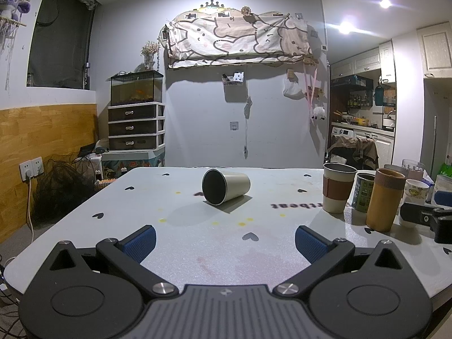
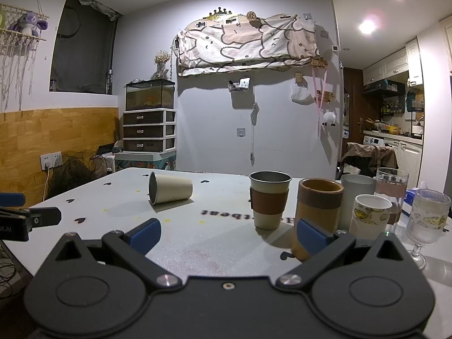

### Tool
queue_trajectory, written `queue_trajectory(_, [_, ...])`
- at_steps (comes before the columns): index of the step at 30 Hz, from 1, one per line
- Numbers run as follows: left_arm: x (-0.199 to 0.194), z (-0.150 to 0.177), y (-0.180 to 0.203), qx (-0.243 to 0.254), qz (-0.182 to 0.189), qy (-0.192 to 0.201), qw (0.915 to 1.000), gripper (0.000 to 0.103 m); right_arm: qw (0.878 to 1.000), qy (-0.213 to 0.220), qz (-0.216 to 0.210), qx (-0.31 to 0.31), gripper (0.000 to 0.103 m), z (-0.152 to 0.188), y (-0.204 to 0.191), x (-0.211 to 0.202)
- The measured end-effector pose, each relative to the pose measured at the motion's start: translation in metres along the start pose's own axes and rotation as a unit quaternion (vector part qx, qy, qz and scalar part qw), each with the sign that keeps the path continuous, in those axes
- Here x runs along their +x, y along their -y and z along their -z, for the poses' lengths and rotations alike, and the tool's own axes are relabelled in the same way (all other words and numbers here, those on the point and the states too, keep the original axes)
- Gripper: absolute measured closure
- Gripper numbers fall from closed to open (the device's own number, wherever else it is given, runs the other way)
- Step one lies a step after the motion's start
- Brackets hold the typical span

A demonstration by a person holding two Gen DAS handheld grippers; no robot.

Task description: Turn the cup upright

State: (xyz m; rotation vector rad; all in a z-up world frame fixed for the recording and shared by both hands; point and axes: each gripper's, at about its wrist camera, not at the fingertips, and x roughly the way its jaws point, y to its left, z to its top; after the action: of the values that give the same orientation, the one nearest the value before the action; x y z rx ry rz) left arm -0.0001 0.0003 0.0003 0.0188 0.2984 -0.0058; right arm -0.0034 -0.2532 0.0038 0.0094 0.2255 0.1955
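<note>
The cup [image 1: 226, 187] is seen lying on its side on the table [image 1: 84, 226], at about 12 o'clock from the left gripper [image 1: 225, 238] and well apart from it, with the dark mouth turned toward the camera and a little to the left. In the right wrist view the same cup [image 2: 170, 188] is found at about 11 o'clock from the right gripper [image 2: 228, 236], with its mouth to the left. Both grippers are held with the fingers wide apart and nothing between them, so no grasp is yet made. A group of upright cups [image 2: 319, 212] is placed at 1 to 2 o'clock, and the brown one is just beside the right blue pad [image 2: 310, 236]; whether they touch cannot be told, because the fisheye edge distorts there. It is judged that the lying cup may roll when it is pushed by one finger before the other arrives, since the round wall rests freely on the smooth surface. It may also slip if it is pinched near the rim only. If the right gripper is swung carelessly, the upright cups or the stemmed glass [image 2: 428, 220] could be knocked over.
</note>
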Motion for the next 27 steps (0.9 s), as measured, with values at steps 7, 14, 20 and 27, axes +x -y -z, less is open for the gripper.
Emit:
queue_trajectory(7, [0.0,0.0,0.0,0.0,0.0,0.0,1.0,0.0,1.0,0.001,0.0,0.0,0.0,-0.0001,-0.0001,-0.0006])
queue_trajectory(14, [0.0003,-0.0003,-0.0002,-0.001,-0.001,0.001,1.0,0.0,1.0,0.001,0.002,0.001,0.0,-0.0001,0.0025,-0.0003])
queue_trajectory(20, [0.0003,-0.0003,-0.0002,-0.001,-0.001,0.001,1.0,0.0,1.0,0.002,0.002,0.001,0.0,0.0002,0.0024,0.0005])
queue_trajectory(27, [0.0002,-0.0003,-0.0002,-0.001,0.0,0.001,1.0,0.0,1.0,0.003,0.005,0.004,0.0,0.0018,0.0062,-0.0067])
